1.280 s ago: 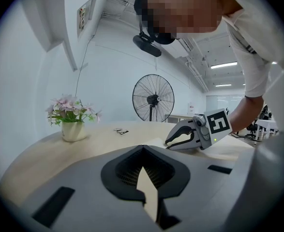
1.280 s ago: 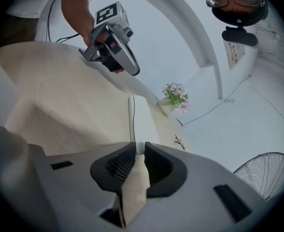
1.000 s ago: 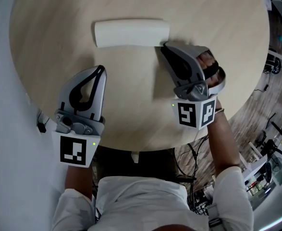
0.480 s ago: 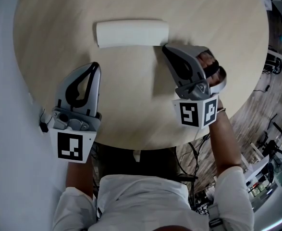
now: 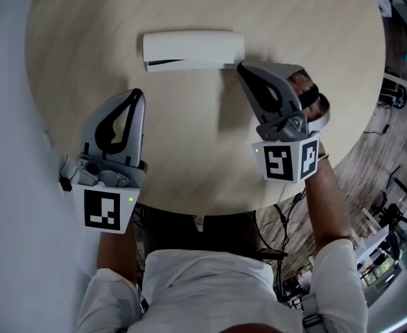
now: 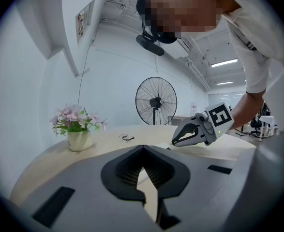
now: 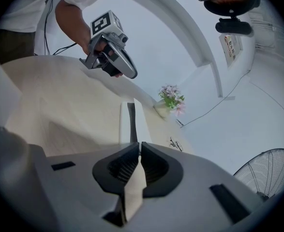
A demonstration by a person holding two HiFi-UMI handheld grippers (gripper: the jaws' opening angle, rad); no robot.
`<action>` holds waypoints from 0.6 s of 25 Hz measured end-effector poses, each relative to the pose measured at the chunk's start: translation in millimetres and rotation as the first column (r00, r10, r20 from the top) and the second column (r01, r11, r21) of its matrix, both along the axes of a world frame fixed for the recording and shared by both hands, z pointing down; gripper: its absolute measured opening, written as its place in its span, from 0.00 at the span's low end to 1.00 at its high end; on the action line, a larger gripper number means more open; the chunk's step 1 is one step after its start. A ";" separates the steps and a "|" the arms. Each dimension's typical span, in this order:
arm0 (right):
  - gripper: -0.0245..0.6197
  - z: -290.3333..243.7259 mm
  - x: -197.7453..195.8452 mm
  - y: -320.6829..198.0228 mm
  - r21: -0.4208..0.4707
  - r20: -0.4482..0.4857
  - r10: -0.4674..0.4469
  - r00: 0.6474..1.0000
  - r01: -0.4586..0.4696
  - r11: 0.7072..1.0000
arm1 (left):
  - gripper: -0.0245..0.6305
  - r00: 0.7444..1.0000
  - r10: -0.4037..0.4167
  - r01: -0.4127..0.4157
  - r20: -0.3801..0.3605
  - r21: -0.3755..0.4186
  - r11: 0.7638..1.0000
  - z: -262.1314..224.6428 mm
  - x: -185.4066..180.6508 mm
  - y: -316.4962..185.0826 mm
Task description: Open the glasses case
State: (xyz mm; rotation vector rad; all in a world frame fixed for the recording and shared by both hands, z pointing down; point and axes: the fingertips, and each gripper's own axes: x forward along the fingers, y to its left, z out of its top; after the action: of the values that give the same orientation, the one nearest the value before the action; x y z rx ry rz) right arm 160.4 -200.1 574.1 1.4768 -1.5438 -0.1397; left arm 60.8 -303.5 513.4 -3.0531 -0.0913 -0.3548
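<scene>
Case [image 5: 193, 47] ajar on far table [image 5: 189, 137], right gripper [image 5: 240, 66] clenched at its right end, left gripper [image 5: 138, 94] clenched empty, near left.

Head view looks steeply down on the table [image 5: 189, 130]; both gripper views skim it, facing each other.

matt white glasses case [image 5: 193, 46] on pale wood-grain table [image 5: 189, 134] (smooth).

Case: white oblong hard glasses case [image 5: 193, 47], just ahead of the right gripper [image 5: 240, 66], with one dark slit.
Table: round pale beige wooden table [image 5: 189, 151], fine grain.
Grippers: grey shells with black inner pads, also on the left gripper [image 5: 138, 94].
Marker cube [image 5: 105, 210]: white with black squares.
Flowers [image 6: 76, 120]: pink, far beyond the left gripper.
</scene>
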 end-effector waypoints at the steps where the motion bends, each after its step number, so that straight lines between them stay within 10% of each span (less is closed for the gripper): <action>1: 0.09 -1.6 1.3 -0.8 0.000 0.003 0.001 1.000 -0.001 1.000 | 0.05 1.000 0.000 0.000 -0.001 0.000 1.000 -1.4 0.7 -0.4; 15: 0.08 -19.8 21.6 -14.9 0.017 0.049 0.027 0.998 -0.028 0.999 | 0.05 1.000 0.013 -0.013 0.012 -0.013 1.000 -5.5 6.7 -2.3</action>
State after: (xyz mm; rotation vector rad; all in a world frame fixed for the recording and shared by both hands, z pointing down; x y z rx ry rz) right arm 182.0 -215.0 554.3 1.5248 -1.5636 -0.1023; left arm 67.5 -305.8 507.9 -3.0613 -0.1143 -0.3738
